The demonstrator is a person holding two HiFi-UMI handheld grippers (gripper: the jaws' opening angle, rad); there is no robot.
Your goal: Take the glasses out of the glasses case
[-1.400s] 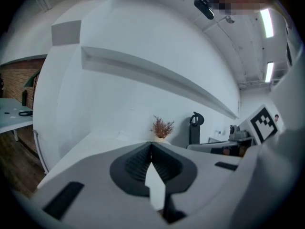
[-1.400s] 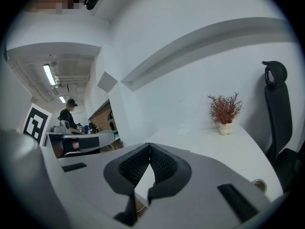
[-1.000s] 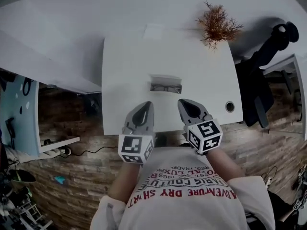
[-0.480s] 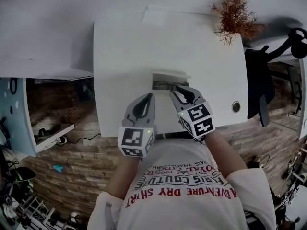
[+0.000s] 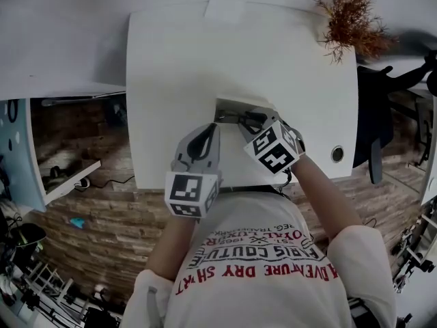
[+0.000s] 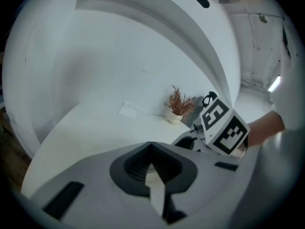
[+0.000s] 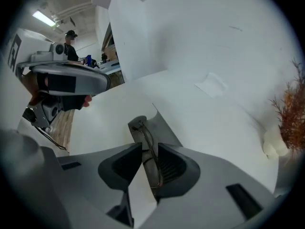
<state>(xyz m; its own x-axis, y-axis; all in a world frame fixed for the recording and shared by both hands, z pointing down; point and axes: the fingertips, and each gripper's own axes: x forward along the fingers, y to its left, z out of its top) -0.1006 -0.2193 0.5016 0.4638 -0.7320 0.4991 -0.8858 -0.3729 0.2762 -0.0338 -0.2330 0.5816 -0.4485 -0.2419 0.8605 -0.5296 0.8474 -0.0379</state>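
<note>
My right gripper (image 7: 149, 150) has dropped to the case (image 5: 228, 107) at the table's (image 5: 171, 60) front edge, jaws just spread astride the glasses (image 7: 144, 135), ready to pinch; the left gripper (image 6: 151, 148) is clenched, empty.

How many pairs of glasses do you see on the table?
1: the glasses lie in the open glasses case on the white table. No other pair shows.

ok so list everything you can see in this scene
table: one, white, centre
glasses case: one, grey, open, near table's front edge
glasses: one pair, thin dark frame, in the case
dried plant: one, rusty brown, in white pot, far right corner
paper slip: one, white, far edge
chair: one, black, right of table
left gripper: one, grey, shut, empty, over table's front edge
right gripper: one, grey, jaws just opened, straddling the glasses
</note>
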